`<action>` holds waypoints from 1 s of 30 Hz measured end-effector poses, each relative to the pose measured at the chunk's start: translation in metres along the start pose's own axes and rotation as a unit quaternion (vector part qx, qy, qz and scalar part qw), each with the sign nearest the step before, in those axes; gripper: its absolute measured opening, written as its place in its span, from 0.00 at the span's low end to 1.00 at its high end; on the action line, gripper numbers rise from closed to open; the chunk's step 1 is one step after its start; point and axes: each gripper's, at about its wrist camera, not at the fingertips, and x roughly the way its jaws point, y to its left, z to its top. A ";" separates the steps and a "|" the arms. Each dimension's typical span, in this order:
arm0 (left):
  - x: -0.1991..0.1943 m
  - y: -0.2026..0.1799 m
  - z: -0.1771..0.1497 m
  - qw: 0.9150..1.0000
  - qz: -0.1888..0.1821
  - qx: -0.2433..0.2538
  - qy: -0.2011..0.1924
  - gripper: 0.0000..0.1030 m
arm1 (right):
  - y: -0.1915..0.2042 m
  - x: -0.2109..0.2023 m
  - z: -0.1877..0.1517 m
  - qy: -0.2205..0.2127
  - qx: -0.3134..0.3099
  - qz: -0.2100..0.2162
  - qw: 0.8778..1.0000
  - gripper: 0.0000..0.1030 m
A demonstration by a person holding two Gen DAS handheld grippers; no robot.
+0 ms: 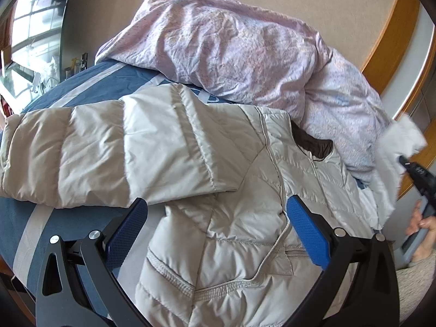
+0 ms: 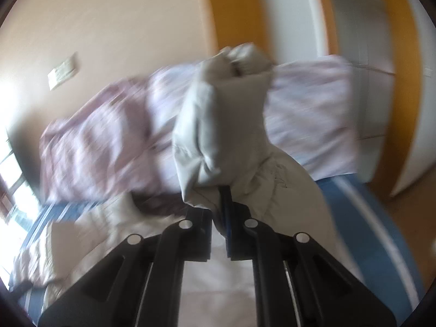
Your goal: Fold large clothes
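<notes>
**Beige jacket spread on the bed, one sleeve in my right grip**

Beige and quilted, the jacket lies on the blue striped sheet, its collar toward the pink duvet bunched behind it. One sleeve lies folded straight across the chest, cuff pointing away to my left.

My left gripper hovers over the jacket's body with its blue pads spread wide, holding nothing; the fabric lies between them untouched.

My right gripper is pinched tight on the other sleeve, which stands up in a crumpled column above the jaws. That view is blurred, so I cannot tell exactly which part of the sleeve I have. From the left view, that right gripper shows at the far edge with pale fabric bunched at its tip, beside my hand.
</notes>
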 end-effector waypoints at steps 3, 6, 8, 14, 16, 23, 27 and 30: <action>-0.004 0.009 0.002 1.000 -0.006 -0.010 -0.001 0.99 | 0.032 0.028 -0.018 0.038 -0.030 0.016 0.999 0.08; -0.007 0.021 0.003 0.999 -0.015 -0.033 0.004 0.99 | 0.050 0.050 -0.037 0.081 -0.052 0.027 0.995 0.08; -0.007 0.026 0.003 0.999 -0.009 -0.041 0.007 0.99 | 0.066 0.061 -0.060 0.110 -0.077 0.027 0.991 0.08; -0.010 0.043 0.001 0.998 0.007 -0.057 0.003 0.99 | 0.094 0.074 -0.095 0.146 -0.126 0.025 0.981 0.08; -0.011 0.044 0.002 0.998 0.013 -0.061 0.000 0.99 | 0.098 0.075 -0.100 0.152 -0.135 0.024 0.979 0.08; 0.015 -0.024 0.018 0.997 -0.058 -0.003 0.052 0.99 | 0.095 0.075 -0.102 0.164 -0.127 0.028 0.978 0.08; 0.061 -0.073 0.026 0.982 -0.138 -0.002 0.132 0.99 | 0.092 0.073 -0.100 0.161 -0.111 0.038 0.980 0.08; 0.098 -0.100 0.023 0.968 -0.170 -0.009 0.186 0.98 | 0.090 0.073 -0.099 0.160 -0.103 0.044 0.981 0.08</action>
